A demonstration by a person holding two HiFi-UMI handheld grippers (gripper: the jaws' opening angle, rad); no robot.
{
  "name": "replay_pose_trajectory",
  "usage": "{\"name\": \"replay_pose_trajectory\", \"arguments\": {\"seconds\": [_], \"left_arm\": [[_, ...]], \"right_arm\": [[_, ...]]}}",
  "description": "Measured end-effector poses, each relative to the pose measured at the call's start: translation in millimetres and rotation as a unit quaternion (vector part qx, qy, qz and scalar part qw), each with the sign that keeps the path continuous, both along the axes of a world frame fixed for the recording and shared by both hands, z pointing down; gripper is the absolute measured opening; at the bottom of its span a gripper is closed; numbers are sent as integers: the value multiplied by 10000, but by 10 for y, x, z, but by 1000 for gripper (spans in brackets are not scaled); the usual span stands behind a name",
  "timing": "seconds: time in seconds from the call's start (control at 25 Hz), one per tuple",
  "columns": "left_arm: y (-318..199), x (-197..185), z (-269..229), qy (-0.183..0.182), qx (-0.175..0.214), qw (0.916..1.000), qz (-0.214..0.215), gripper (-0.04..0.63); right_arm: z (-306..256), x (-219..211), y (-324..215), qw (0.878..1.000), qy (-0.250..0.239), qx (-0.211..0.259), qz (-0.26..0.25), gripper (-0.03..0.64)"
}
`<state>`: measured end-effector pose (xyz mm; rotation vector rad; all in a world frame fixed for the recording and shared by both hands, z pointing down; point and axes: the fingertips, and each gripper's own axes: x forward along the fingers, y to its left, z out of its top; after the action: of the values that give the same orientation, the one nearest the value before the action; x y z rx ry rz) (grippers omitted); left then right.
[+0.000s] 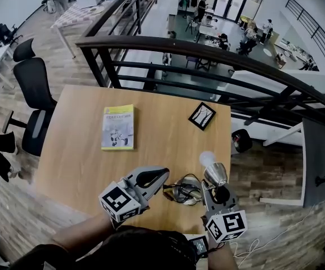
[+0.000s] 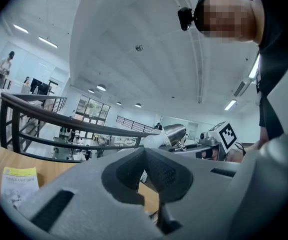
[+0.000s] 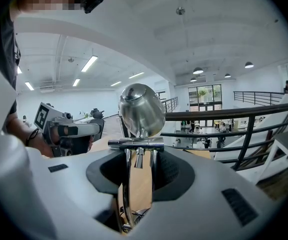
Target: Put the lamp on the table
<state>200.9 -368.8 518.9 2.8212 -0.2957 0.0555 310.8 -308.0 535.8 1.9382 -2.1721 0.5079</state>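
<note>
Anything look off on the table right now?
A cord lies tangled at the front of the table, beside the lamp held in the right gripper. The black frame sits skewed to the table's edges. Nothing spilled or broken.

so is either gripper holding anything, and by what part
The right gripper holds the lamp by the thin metal rods just under its silver shade. The left gripper is shut with nothing between its fingers.

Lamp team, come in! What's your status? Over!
Left gripper shut, empty. Right gripper shut on lamp, shade up, over near edge of table. Cord bunched between grippers; booklet and frame well clear.
</note>
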Motion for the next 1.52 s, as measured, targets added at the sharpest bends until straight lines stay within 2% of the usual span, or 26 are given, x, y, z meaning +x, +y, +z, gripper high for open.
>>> {"name": "replay_pose_trajectory", "arguments": {"seconds": [0.76, 1.52], "left_arm": [[-72, 38, 80, -66, 15, 10000, -13, 9], [-122, -20, 123, -80, -44, 9999, -142, 8]], "right_arm": [[77, -3, -245, 10000, -62, 35, -66, 124], [167, -193, -459, 9993, -131, 76, -353, 115]]}}
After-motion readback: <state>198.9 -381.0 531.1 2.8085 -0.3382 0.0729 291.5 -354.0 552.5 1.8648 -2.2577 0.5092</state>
